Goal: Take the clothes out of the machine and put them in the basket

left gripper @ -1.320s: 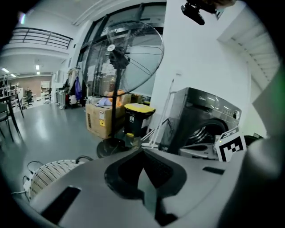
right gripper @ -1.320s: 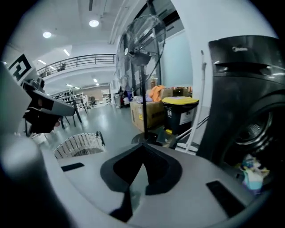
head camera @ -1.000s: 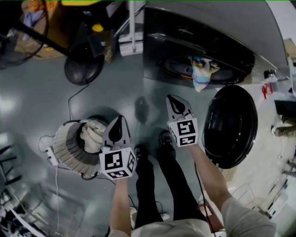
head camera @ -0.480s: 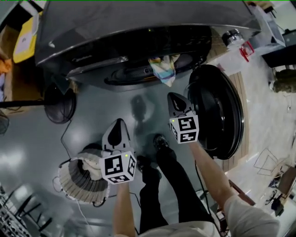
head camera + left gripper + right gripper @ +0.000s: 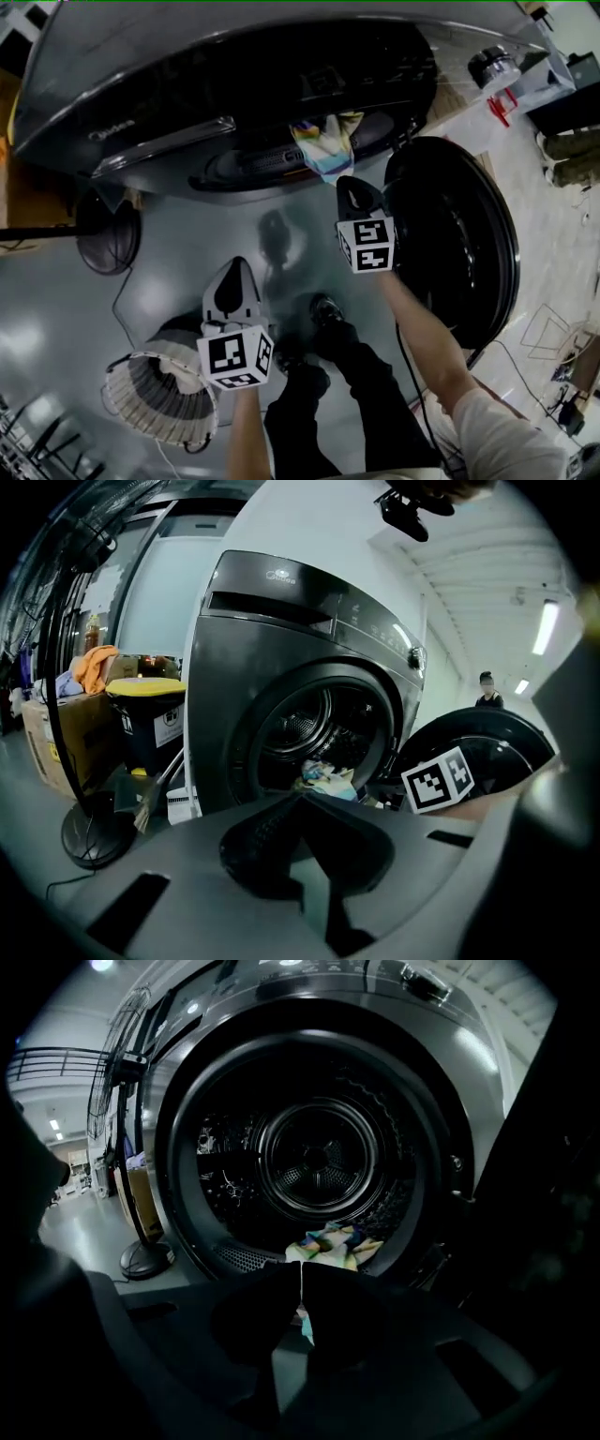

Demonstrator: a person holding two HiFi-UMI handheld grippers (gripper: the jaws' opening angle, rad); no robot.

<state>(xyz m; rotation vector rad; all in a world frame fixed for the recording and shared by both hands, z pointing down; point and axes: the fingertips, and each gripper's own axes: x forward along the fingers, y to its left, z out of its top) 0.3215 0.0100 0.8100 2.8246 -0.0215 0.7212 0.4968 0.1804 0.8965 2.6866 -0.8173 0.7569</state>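
In the right gripper view, the colourful cloth [image 5: 333, 1243] has its six o'clock end hidden behind the right tongs [image 5: 301, 1274].

Right gripper [image 5: 353, 190] now up under the colourful cloth [image 5: 323, 150] at the machine [image 5: 187, 84] mouth, just at its 6 o'clock, left gripper [image 5: 233, 274] drawn off the basket [image 5: 155, 398], basket now at its 7 o'clock

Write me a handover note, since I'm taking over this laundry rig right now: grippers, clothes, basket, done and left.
Left gripper: shut, empty, by the basket on the floor.
Right gripper: shut, empty, facing the washing machine, whose door is open.
A colourful cloth hangs over the drum's lip, not yet grasped.
Basket contents: cannot tell.
Left: grasp the cloth, carry it to the basket.
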